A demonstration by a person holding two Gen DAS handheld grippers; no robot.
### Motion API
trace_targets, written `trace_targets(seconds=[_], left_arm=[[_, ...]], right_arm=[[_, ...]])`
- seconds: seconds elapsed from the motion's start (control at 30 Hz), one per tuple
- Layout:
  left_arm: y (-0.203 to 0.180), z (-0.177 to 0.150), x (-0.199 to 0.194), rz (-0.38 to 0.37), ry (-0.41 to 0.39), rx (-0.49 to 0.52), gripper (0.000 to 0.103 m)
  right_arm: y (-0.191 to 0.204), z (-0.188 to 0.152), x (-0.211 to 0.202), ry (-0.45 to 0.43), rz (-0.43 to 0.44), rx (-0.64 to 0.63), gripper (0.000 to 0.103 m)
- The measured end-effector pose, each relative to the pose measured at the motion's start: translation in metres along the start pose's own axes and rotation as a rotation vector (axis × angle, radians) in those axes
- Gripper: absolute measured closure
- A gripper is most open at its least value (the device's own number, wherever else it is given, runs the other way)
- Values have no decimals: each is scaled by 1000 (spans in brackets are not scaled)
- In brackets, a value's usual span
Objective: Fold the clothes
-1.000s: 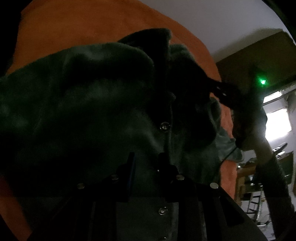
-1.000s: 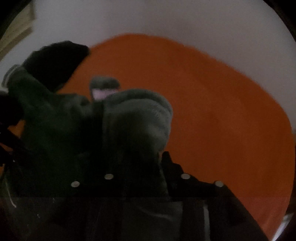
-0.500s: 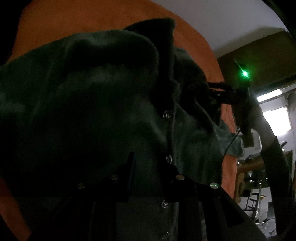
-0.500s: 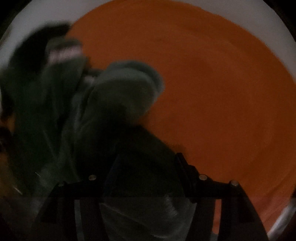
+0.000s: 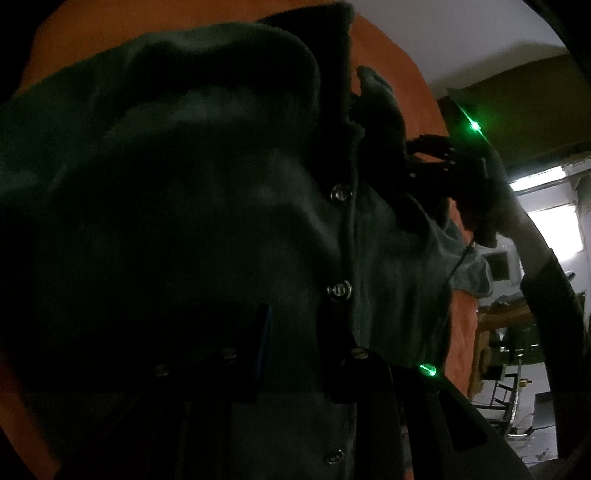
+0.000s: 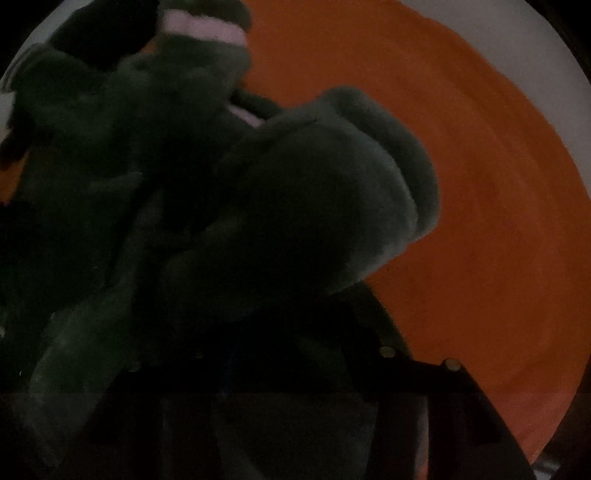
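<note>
A dark green button-front shirt [image 5: 184,184] fills the left wrist view, bunched up over an orange cloth surface [image 5: 177,14]. My left gripper [image 5: 295,332] is shut on the fabric just below its row of buttons [image 5: 340,192]. At the shirt's right side, the right gripper [image 5: 410,158] bites into a fold, held by a person's hand and dark sleeve [image 5: 554,295]. In the right wrist view the shirt [image 6: 314,203] hangs in thick folds. My right gripper [image 6: 295,350] is closing its jaws, and cloth lies between them. Its fingers are mostly lost in the dark.
Orange cloth [image 6: 480,221] spreads out to the right of the shirt, with a pale wall beyond. A pink label [image 6: 203,29] shows at the shirt's top. At the right of the left wrist view are a bright window [image 5: 554,232] and wooden furniture [image 5: 498,325].
The right gripper dropped lower, let its jaws widen, then closed them on the shirt again. The shirt now sits closer and higher in both views. The left gripper kept its grip.
</note>
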State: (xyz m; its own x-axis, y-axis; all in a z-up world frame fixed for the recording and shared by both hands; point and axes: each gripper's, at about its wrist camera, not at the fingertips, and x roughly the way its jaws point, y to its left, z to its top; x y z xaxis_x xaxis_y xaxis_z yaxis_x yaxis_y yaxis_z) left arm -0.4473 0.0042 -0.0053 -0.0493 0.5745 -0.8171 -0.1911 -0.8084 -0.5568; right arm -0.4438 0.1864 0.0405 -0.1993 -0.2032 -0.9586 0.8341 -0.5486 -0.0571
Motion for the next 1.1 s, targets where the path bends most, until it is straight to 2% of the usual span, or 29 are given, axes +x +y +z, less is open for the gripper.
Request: trace_targets(seconds=[0.03, 0.1, 0.13, 0.2, 0.3, 0.33, 0.4, 0.47, 0.5, 0.57, 0.6, 0.63, 0.67, 0.7, 0.73, 0.77, 0.87, 0.9, 0.93, 0.97, 1.0, 1.1], left_arm=[[0, -2, 0, 0, 4, 5, 77], [0, -6, -1, 0, 2, 11, 77], [0, -8, -2, 0, -4, 13, 77], [3, -10, -5, 5, -19, 9, 77], [12, -12, -8, 21, -56, -26, 77], [17, -13, -11, 24, -68, -43, 77], [24, -17, -19, 12, -98, -84, 77], [31, -25, -30, -13, -128, -122, 77], [34, -30, -35, -23, -136, -135, 77], [37, -38, -46, -19, -132, -132, 77], [36, -42, -49, -6, -129, -124, 77], [35, -47, -52, 13, -132, -118, 77], [37, -52, -58, 33, -137, -114, 77], [39, -57, -63, 42, -145, -119, 77], [42, -62, -67, 45, -157, -129, 77], [45, -67, -72, 48, -168, -139, 77], [52, -85, -82, 23, -186, -178, 77], [53, -90, -87, 20, -187, -181, 77], [54, -93, -91, 22, -186, -179, 77], [55, -97, -96, 24, -185, -177, 77], [56, -100, -99, 28, -188, -175, 77], [56, -106, -103, 26, -209, -195, 77]], right_arm=[[-1, -2, -8, -41, -22, 12, 100], [-4, -6, -25, -124, -66, 36, 101], [-12, -6, -41, -189, -90, 88, 101], [-41, -7, -67, -283, -36, 245, 101], [-74, 1, -66, -275, -166, 400, 100], [-84, 4, -66, -271, -214, 450, 88], [-104, 4, -51, -188, -161, 547, 66], [-105, -3, -57, -208, -150, 584, 66], [-97, -5, -66, -254, -76, 589, 66], [-82, -20, -70, -236, 117, 526, 56], [-68, -22, -66, -181, 112, 444, 50], [-52, -19, -58, -124, 79, 374, 47], [-38, -18, -48, -67, 31, 289, 47], [-29, -22, -40, -27, -57, 212, 54], [-25, -22, -35, -8, -98, 191, 87], [-23, -21, -31, 8, -131, 178, 94], [-36, -29, -68, -194, -168, 360, 94], [-44, -35, -71, -217, -135, 452, 89], [-50, -38, -66, -176, -101, 499, 81], [-55, -41, -59, -126, -68, 538, 81], [-54, -40, -57, -90, -82, 543, 81], [-46, -36, -80, -163, -101, 499, 74]])
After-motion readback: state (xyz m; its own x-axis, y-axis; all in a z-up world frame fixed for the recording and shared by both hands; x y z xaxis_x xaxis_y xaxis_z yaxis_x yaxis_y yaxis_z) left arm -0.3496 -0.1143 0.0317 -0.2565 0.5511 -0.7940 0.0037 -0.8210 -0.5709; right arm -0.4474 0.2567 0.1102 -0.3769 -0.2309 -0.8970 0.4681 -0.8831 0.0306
